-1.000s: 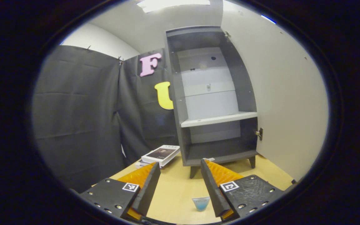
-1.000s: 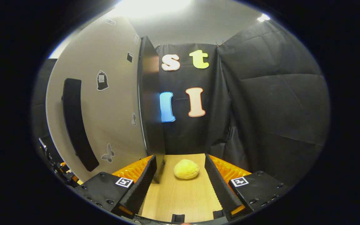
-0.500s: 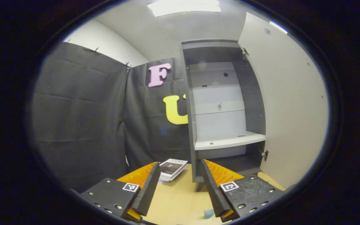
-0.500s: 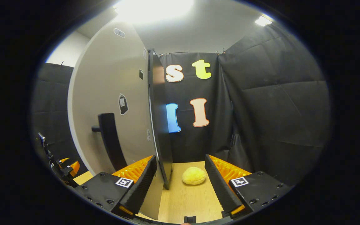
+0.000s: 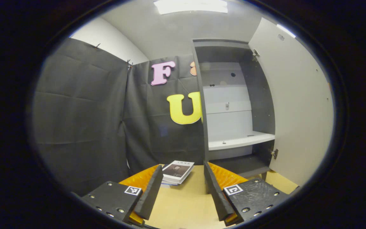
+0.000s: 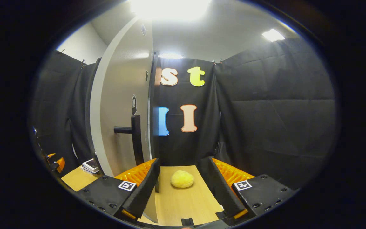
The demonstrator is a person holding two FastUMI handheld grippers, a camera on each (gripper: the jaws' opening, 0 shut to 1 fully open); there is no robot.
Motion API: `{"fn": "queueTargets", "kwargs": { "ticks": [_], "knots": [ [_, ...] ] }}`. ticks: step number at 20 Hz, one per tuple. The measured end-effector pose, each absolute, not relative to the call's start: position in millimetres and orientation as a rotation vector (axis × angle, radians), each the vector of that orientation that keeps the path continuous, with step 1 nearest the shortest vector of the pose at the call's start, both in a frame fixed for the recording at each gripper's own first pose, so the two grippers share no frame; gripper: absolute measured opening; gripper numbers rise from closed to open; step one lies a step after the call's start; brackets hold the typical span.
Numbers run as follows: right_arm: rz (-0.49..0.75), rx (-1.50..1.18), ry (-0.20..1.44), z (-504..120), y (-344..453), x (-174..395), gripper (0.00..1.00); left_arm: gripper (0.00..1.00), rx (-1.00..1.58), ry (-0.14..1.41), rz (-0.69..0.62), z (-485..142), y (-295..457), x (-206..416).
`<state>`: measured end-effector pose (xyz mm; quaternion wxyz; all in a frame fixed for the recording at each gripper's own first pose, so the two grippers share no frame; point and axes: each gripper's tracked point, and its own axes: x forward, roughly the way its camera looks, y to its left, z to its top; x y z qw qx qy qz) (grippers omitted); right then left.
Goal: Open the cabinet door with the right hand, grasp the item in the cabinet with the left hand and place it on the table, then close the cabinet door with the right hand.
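Note:
The dark cabinet (image 5: 230, 105) stands open on the wooden table (image 5: 183, 206), its pale door (image 5: 297, 111) swung out to the right. Its white shelf (image 5: 240, 141) and the floor below it are bare. My left gripper (image 5: 183, 166) is open and holds nothing, a short way in front of the cabinet. In the right gripper view I see the door (image 6: 122, 95) almost edge-on, with its black handle (image 6: 136, 136) sticking out to the left. My right gripper (image 6: 180, 160) is open, and the door's dark edge stands just inside its left finger.
A small stack of books (image 5: 178, 171) lies left of the cabinet, and the books (image 6: 91, 165) also appear at the left of the right gripper view. A yellow round lump (image 6: 182, 179) sits on the table (image 6: 186, 203) beyond my right fingers. The left gripper (image 6: 54, 160) appears at the far left there.
The left gripper pulled back and turned left; a small blue thing on the table slid out of its view. The right gripper shifted, so the door now looks edge-on and its handle nearer.

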<state>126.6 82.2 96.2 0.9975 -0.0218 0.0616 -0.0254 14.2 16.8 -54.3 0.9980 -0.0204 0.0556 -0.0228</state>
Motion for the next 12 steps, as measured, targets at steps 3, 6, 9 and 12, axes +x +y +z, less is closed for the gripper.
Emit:
{"fn": "queueTargets", "kwargs": {
  "ticks": [3, 6, 9, 12],
  "knots": [
    [-0.091, -0.045, 0.126, 98, 85, 120, 0.92, 0.78, -0.052, 0.112, -0.059, -58, 26, 21],
    [-0.135, -0.053, 0.124, 98, 87, 115, 0.92, 0.78, -0.055, 0.108, -0.08, -60, 30, 28],
    [-0.128, -0.063, 0.121, 99, 99, 112, 0.92, 0.78, -0.054, 0.097, -0.097, -61, 36, 30],
    [-0.118, -0.063, 0.122, 99, 111, 110, 0.92, 0.78, -0.06, 0.103, -0.106, -66, 44, 31]
  ]
}}
